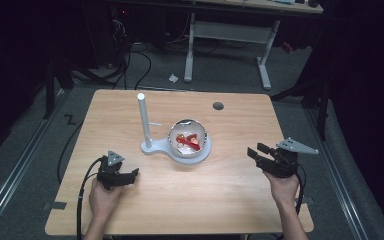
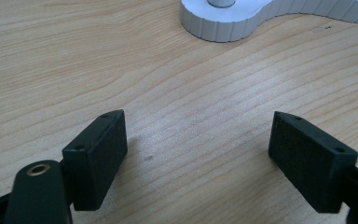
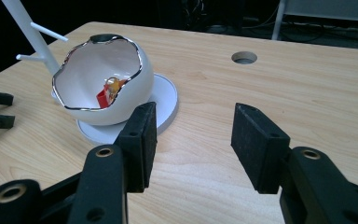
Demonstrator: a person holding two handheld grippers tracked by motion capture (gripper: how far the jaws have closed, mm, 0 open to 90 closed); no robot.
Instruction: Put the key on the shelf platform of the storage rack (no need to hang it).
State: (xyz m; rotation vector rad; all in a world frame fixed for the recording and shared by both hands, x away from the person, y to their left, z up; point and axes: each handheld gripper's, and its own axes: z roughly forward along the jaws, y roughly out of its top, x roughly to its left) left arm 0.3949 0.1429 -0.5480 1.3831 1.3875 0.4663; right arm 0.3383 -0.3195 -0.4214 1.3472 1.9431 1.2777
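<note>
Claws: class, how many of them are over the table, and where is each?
2. The left claw is near the table's front left; the right claw is at the right, beside the bowl.

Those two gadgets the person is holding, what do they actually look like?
Each is a black handheld tool. The left gripper and right gripper both carry a grey three-cornered plate on top and end in two flat, rectangular black pads with a rough surface. A black cable trails from each. The forearms are bare, no sleeves.

Red contents (image 3: 106, 94) of the bowl (image 3: 135, 88) half hidden behind its rim
</note>
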